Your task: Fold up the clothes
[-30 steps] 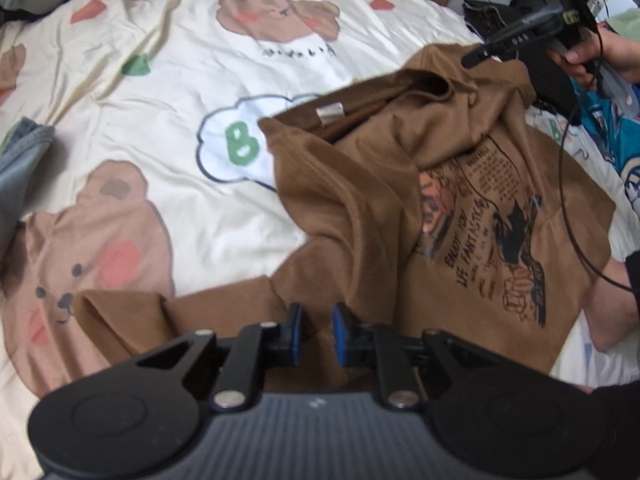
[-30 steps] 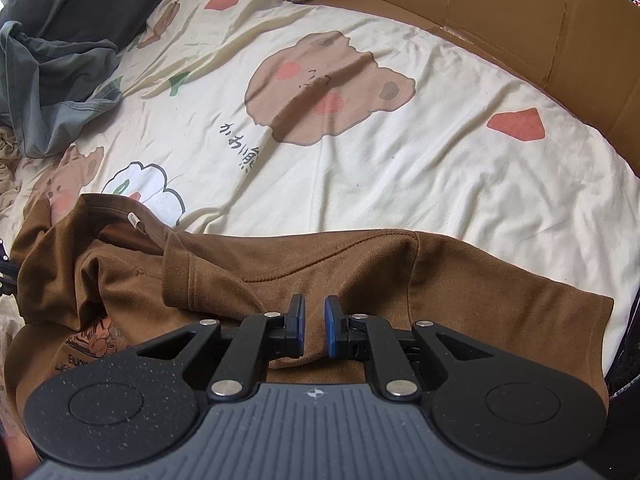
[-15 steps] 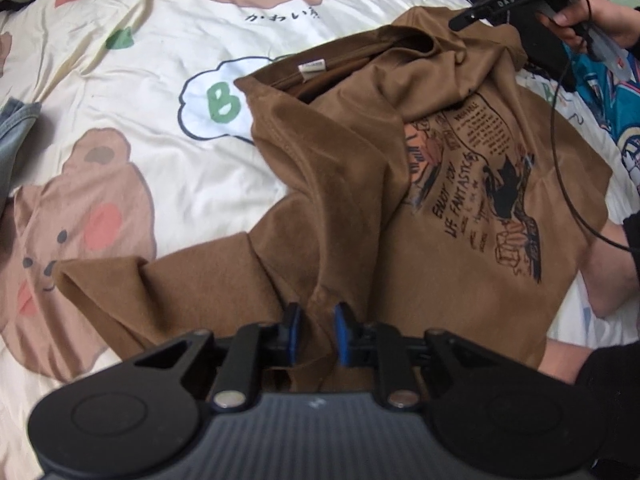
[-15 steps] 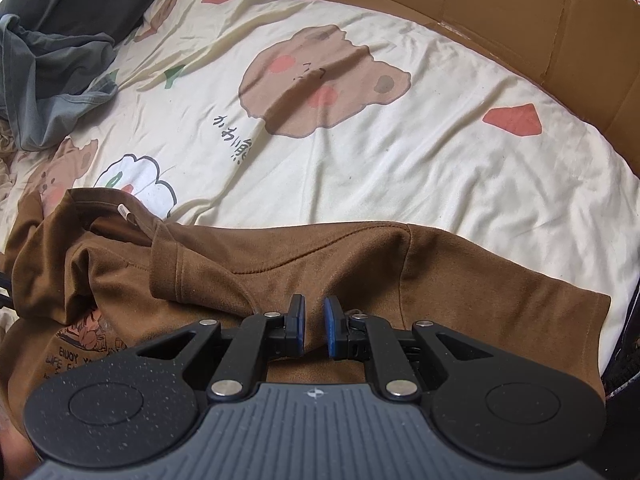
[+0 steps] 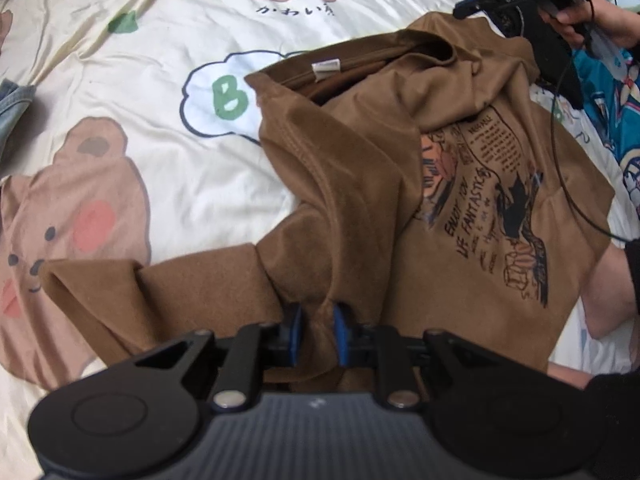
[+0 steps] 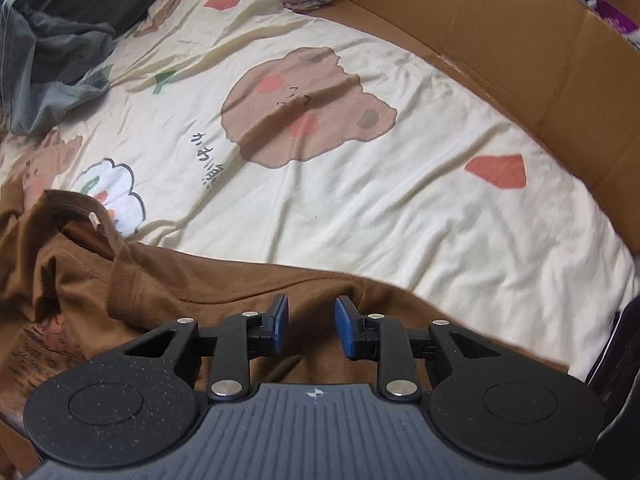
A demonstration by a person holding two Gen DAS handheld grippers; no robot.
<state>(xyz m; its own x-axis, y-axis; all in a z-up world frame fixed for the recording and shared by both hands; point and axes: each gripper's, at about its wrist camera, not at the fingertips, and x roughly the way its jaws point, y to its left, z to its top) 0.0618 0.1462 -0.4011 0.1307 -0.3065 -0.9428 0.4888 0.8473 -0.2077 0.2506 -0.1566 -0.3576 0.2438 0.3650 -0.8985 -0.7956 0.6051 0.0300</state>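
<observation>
While our left gripper (image 5: 316,330) pinches the brown T-shirt (image 5: 400,184), we fold.
Our right gripper (image 6: 308,326) hangs open, empty, above cloth; smoothing follows.

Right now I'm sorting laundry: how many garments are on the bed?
3 visible: the brown T-shirt in front, a grey garment bunched at the far left, and a blue-grey one at the left edge. Others may lie out of view.
</observation>
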